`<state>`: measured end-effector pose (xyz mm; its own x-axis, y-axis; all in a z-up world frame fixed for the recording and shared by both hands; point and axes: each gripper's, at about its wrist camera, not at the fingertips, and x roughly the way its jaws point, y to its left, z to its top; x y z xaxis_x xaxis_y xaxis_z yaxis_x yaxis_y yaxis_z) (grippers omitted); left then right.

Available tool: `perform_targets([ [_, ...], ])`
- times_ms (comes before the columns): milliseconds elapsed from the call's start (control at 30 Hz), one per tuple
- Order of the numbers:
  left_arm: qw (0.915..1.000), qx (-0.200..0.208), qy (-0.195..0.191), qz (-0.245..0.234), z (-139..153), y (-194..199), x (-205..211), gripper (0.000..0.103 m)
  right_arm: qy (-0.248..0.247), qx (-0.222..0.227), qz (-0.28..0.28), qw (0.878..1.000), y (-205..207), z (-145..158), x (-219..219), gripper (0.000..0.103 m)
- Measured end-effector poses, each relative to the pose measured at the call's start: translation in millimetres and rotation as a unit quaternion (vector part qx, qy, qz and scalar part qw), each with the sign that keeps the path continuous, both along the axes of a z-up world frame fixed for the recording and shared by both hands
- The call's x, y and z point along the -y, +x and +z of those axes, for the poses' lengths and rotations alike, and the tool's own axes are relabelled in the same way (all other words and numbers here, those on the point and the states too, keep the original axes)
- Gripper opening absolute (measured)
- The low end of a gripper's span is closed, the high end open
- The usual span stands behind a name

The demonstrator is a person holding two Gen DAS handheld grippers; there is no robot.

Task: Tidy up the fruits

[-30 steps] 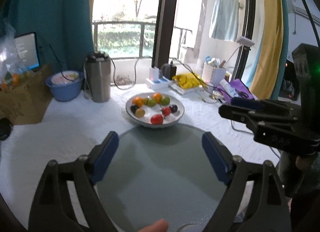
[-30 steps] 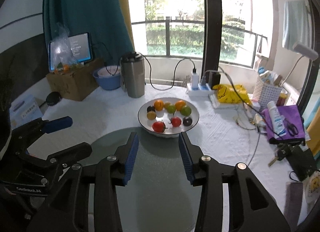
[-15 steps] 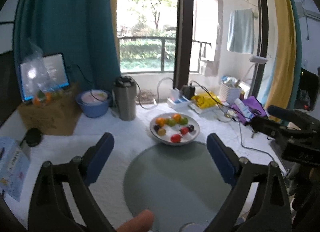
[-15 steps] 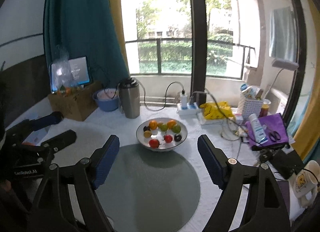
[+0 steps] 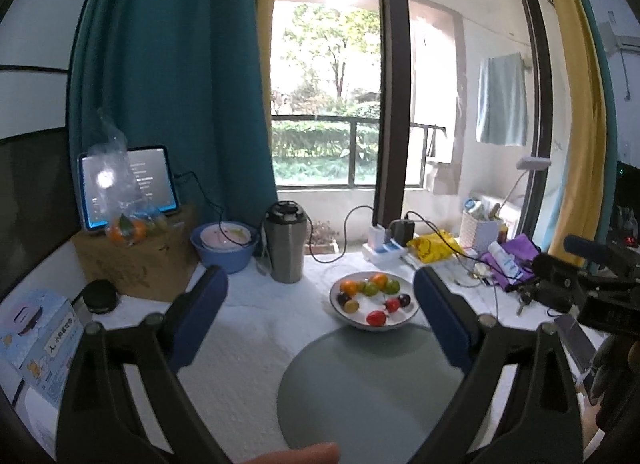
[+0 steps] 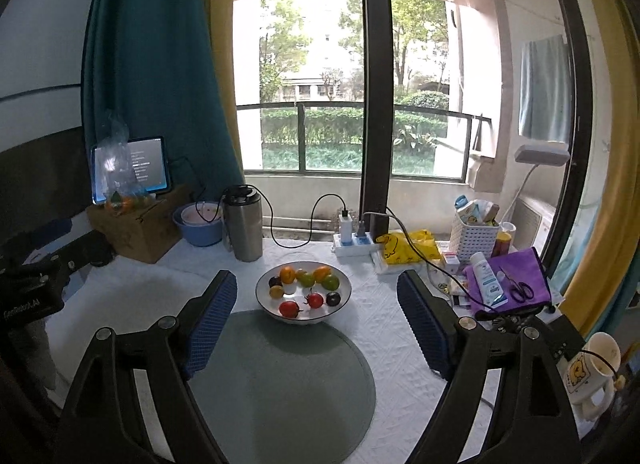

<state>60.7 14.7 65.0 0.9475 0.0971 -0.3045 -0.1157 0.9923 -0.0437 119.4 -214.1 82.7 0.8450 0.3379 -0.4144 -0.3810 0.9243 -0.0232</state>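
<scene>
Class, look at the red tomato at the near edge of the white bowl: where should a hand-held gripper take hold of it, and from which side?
Grip the red tomato across its round middle, coming down from above and slightly from the near side. It sits low in the white bowl against the near rim, so a level approach would likely hit the rim. Its near neighbour, a second tomato, lies to its right, so keep that finger close.

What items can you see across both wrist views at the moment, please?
bowl: one, white, beyond the mat
fruits: about ten; orange, green, red, dark; inside the bowl
round mat: one, grey-green, nearest on the table
steel flask: one, silver, behind the bowl to the left
blue basin: one, left of the flask
cardboard box: one, brown, far left
purple cloth: one, right side, scissors on it
left gripper: open, empty
right gripper: jaws just opened, empty
</scene>
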Motion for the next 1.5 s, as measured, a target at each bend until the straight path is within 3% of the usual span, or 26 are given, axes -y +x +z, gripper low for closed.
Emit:
perform_targets([
  [1500, 0.9999, -0.004, -0.009, 0.002, -2.0, -1.6, -1.9, 0.095, -0.006, 0.003, 0.004, 1.0, -3.0, 2.5, -6.1, 0.085],
])
